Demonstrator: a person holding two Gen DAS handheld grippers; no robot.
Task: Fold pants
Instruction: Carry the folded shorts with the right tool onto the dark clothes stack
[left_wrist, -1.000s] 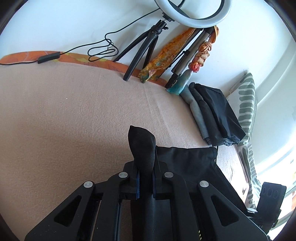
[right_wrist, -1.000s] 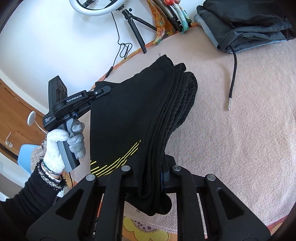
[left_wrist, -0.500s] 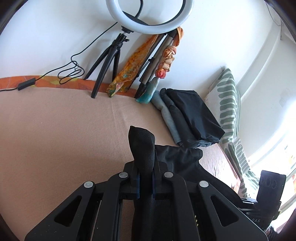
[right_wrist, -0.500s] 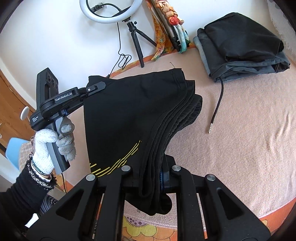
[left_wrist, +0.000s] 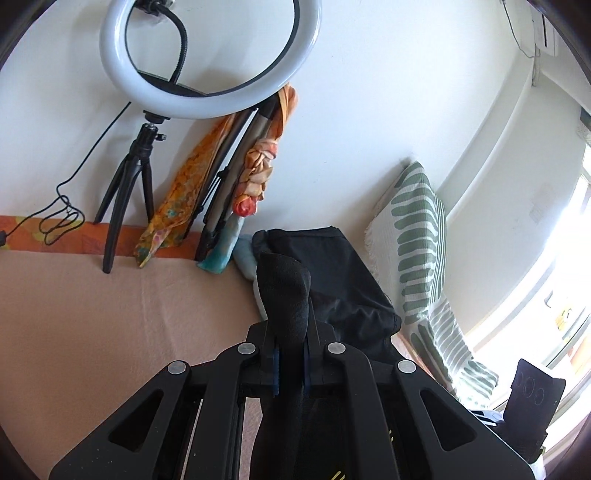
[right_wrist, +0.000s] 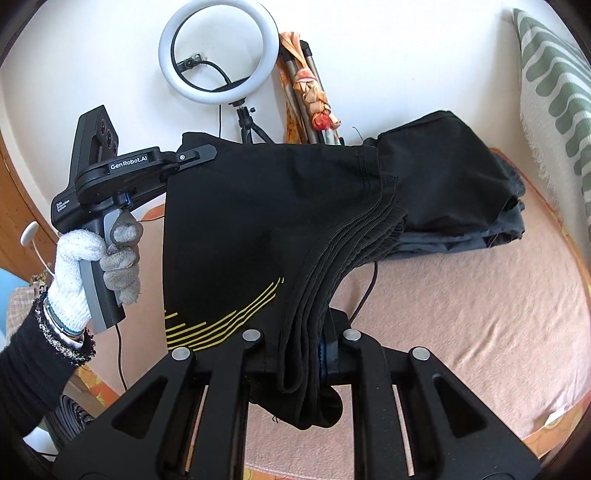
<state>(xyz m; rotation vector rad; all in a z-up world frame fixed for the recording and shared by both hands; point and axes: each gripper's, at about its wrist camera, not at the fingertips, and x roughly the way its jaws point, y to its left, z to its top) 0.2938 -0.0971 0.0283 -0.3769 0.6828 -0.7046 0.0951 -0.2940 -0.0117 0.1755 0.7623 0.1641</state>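
careful, both claws pinched tight on soft black folded pants (right_wrist: 258, 229) with yellow stripes, left claw (left_wrist: 290, 354), right claw (right_wrist: 295, 354); could slip, unfold.

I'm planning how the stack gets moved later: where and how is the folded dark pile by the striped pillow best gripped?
Probably the rounded folded edge of the folded dark pile, facing the bed's open middle, approached from that side low along the pink blanket. There the layers lie stacked and exposed, while the striped pillow and wall block the other sides.
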